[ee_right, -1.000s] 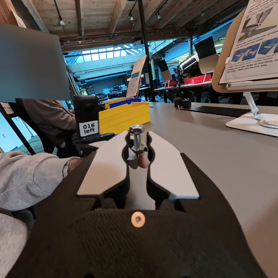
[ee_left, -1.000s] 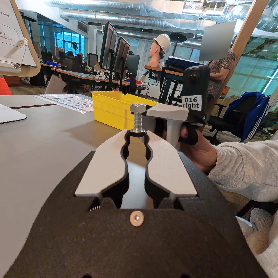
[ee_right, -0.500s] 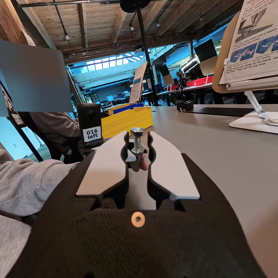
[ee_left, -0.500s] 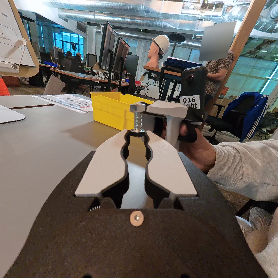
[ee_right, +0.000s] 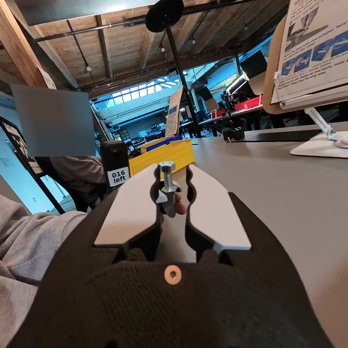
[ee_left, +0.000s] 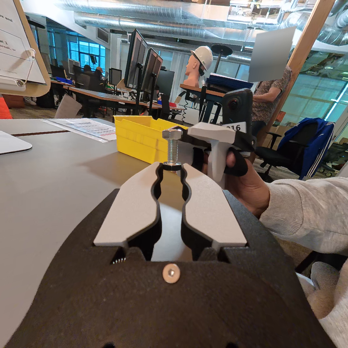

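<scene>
A silver hex bolt [ee_left: 172,145] stands upright above the grey table [ee_left: 47,184], head up, with a nut [ee_left: 171,166] threaded near the lower end of its shank. The left gripper [ee_left: 171,167] has its two fingertips closed on that nut, the white fingers [ee_left: 135,205] narrowing to meet it at their far tips. The right gripper [ee_right: 167,170] comes in from the right side and clamps the bolt's head between its own fingertips; in the left wrist view its white finger [ee_left: 211,131] touches the head. A hand [ee_left: 244,186] in a grey sleeve [ee_left: 305,212] holds the right gripper's handle. Just beyond the bolt, farther across the table, sits a yellow bin [ee_left: 139,137]. A white stand base [ee_right: 320,146] with a document holder rests on the table, well apart from the bolt
</scene>
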Action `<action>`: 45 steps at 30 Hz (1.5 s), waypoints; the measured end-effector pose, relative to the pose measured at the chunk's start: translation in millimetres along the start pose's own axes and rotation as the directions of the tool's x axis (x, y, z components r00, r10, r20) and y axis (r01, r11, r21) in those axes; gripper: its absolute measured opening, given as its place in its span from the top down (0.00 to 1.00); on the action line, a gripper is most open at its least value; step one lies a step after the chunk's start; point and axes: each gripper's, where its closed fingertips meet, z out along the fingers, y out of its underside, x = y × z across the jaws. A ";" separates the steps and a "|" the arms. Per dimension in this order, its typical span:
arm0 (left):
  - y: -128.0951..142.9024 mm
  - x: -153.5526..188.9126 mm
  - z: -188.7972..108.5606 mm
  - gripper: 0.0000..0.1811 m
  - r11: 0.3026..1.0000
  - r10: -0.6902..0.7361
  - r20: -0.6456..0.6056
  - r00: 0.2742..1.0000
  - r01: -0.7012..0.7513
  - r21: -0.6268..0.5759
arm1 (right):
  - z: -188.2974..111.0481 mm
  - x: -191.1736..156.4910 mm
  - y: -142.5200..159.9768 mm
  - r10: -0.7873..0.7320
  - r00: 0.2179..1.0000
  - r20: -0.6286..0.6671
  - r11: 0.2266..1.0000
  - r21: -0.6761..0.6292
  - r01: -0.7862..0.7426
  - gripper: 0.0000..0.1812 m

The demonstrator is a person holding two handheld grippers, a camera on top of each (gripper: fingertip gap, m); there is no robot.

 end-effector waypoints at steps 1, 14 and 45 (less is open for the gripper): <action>0.3 0.5 0.2 0.90 1.000 0.002 -0.001 1.000 -0.002 -0.001 | 0.8 -1.3 1.2 -0.010 1.000 0.002 1.000 -0.008 0.010 0.86; -1.8 -0.4 -0.9 0.90 1.000 -0.008 -0.001 1.000 0.008 0.011 | 1.1 -2.3 1.1 -0.035 0.999 -0.004 0.999 -0.012 0.035 0.87; -5.0 1.1 -1.2 0.90 0.999 -0.023 -0.008 1.000 0.023 0.029 | 3.4 -0.9 6.5 -0.051 0.998 -0.033 0.998 -0.040 0.050 0.89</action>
